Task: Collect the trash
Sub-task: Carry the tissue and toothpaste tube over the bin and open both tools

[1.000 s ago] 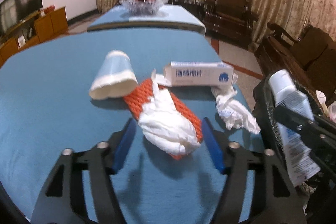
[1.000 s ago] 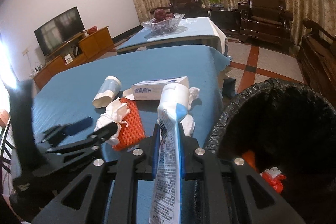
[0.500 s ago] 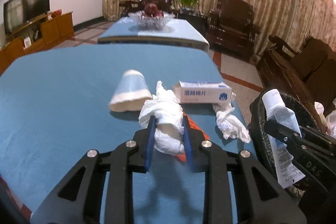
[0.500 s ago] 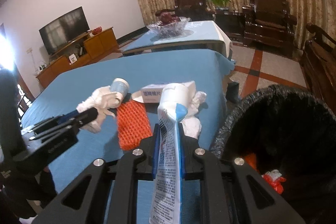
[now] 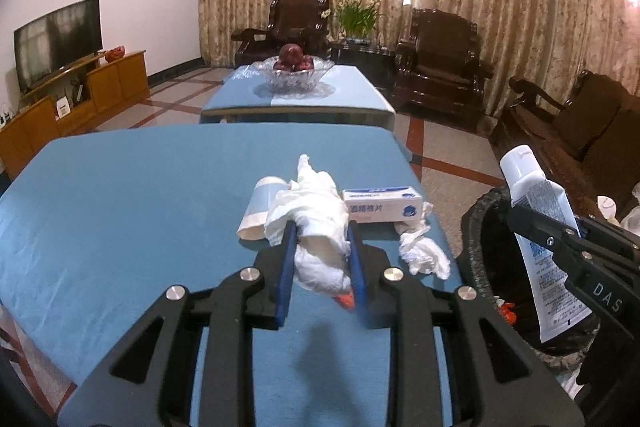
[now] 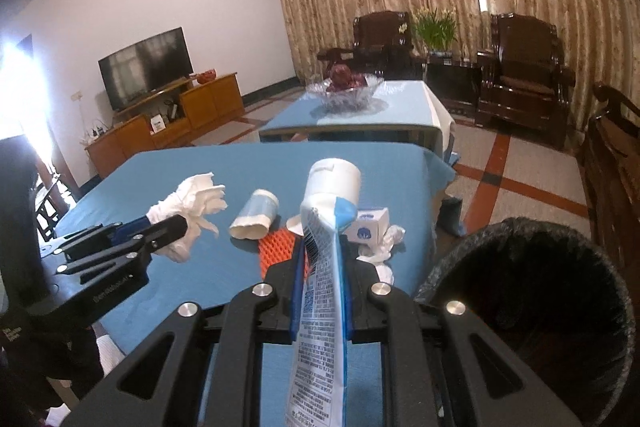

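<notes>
Left tool [image 5: 320, 247] grips tissue wad [image 5: 320, 227]; box [image 5: 382, 205], cup [image 5: 260, 207] behind.

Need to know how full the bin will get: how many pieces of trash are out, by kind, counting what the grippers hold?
Tissue wads: 2
Cup: 1
Box: 1
Orange net: 1
Tube: 1
Total: 6

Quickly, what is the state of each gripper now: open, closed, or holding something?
Left gripper: closed on the white tissue wad, lifted off the table.
Right gripper: closed on the tube, near the bin.
</notes>
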A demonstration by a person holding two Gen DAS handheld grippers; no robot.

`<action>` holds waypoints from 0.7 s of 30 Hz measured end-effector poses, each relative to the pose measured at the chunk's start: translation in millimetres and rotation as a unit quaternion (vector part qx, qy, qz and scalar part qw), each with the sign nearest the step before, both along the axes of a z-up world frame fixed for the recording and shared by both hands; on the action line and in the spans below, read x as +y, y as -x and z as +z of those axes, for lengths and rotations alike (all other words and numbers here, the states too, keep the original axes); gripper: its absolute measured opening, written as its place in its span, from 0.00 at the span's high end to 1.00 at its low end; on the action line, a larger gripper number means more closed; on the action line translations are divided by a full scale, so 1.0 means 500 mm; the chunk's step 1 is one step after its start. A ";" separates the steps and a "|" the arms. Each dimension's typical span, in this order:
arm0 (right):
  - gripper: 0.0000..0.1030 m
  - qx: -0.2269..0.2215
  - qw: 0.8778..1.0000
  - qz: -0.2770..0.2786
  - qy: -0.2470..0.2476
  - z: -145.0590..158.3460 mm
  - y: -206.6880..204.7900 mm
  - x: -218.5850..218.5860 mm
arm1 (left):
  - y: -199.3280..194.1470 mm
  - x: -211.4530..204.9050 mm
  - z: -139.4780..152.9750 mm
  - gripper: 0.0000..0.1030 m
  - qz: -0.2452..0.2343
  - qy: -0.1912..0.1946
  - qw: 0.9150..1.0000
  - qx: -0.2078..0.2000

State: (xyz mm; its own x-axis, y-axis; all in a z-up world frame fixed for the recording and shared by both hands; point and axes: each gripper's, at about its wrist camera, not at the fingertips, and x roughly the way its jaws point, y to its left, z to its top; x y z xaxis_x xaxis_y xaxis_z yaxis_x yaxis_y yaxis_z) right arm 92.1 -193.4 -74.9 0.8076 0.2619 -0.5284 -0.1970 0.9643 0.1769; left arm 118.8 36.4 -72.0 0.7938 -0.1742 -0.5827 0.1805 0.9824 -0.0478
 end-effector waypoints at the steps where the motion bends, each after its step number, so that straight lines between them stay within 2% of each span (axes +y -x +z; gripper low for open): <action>1: 0.85 -0.004 1.000 -0.001 0.001 0.006 0.005 -0.003 | 0.004 -0.007 0.008 0.77 -0.003 0.002 1.000 -0.003; 11: 0.85 -0.025 0.999 -0.028 0.005 0.048 0.045 -0.065 | 0.012 -0.080 0.037 0.77 -0.048 0.010 0.999 -0.018; 21: 0.85 -0.036 0.995 -0.087 0.008 0.063 0.082 -0.164 | 0.014 -0.190 0.055 0.77 -0.103 0.021 0.994 -0.027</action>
